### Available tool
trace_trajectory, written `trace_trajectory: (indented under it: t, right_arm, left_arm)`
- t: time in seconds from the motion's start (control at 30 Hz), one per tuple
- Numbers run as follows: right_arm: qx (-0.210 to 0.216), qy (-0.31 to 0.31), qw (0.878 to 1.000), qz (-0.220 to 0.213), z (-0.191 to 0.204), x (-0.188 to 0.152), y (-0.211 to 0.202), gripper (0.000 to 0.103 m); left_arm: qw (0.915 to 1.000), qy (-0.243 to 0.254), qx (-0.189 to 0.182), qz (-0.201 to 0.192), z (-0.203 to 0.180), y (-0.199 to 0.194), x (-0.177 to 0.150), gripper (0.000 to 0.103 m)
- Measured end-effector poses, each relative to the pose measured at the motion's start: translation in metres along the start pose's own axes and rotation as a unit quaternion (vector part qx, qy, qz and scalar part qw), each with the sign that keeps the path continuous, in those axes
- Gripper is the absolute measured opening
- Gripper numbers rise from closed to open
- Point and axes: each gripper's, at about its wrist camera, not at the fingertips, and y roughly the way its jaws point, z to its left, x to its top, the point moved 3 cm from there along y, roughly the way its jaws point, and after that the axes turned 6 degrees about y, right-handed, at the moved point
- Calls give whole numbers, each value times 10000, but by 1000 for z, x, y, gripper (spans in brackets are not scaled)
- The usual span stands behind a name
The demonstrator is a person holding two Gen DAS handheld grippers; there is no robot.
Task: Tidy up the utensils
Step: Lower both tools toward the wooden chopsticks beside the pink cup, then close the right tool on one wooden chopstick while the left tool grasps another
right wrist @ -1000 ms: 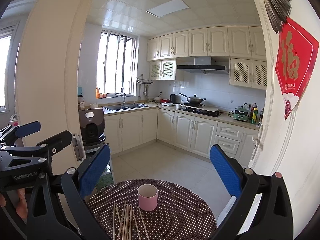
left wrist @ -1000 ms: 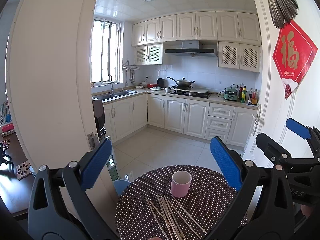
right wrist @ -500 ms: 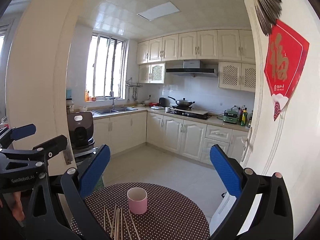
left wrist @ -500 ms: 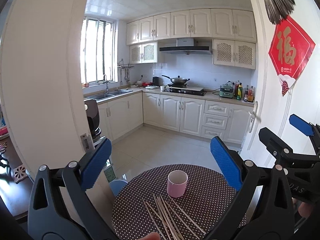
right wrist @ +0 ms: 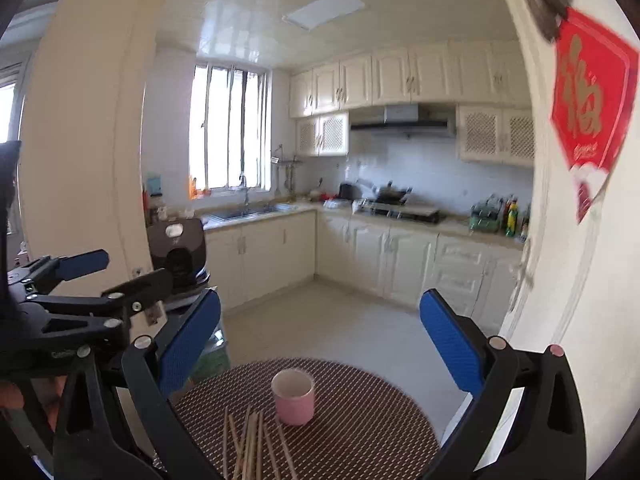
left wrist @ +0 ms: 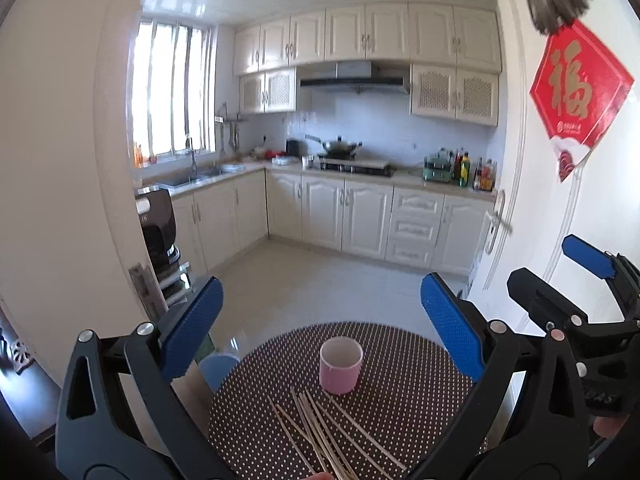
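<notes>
Bright daylight pours through the barred window (left wrist: 172,88) over the sink (left wrist: 196,178). Cream cabinets (left wrist: 360,32) line the walls, pale tile floor (left wrist: 312,280) gleaming, red banner (left wrist: 576,92) on the door.

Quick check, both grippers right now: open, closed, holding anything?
Left gripper: open, holding nothing, above the chopsticks.
Right gripper: open, holding nothing, pink cup seen between its fingers.

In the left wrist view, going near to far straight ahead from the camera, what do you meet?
Wooden sticks lying loose on the polka-dot round table → pink cup standing upright → tiled floor → white base cabinets → stove with wok.
</notes>
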Motion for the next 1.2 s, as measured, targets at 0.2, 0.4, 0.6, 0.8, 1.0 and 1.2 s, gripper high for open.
trace_trajectory:
  t: [0.2, 0.4, 0.6, 0.8, 1.0, 1.2]
  right_arm:
    - [386, 259, 9962, 743, 3, -18, 48, 96]
    - [594, 281, 9857, 1549, 14, -48, 101, 93]
    - [833, 312, 9564, 2782, 15, -110, 156, 72]
    - [792, 367, 9094, 4066, 5, -183, 198, 50]
    - [843, 297, 8746, 4764, -1, -227, 222, 36]
    - [972, 263, 8532, 5118, -3, -252, 252, 28]
  left_arm:
    - [9961, -279, -156, 817, 27, 42, -25, 97]
    - [9838, -756, -153, 1616, 66, 83, -60, 97]
    - [9498, -1238, -116, 2870, 94, 139, -134, 96]
    - [9090, -1729, -387, 3773, 92, 178, -205, 80]
    - [8695, -1968, -445, 4508, 79, 218, -266, 62]
    - [8483, -2035, -302, 4880, 77, 243, -294, 54]
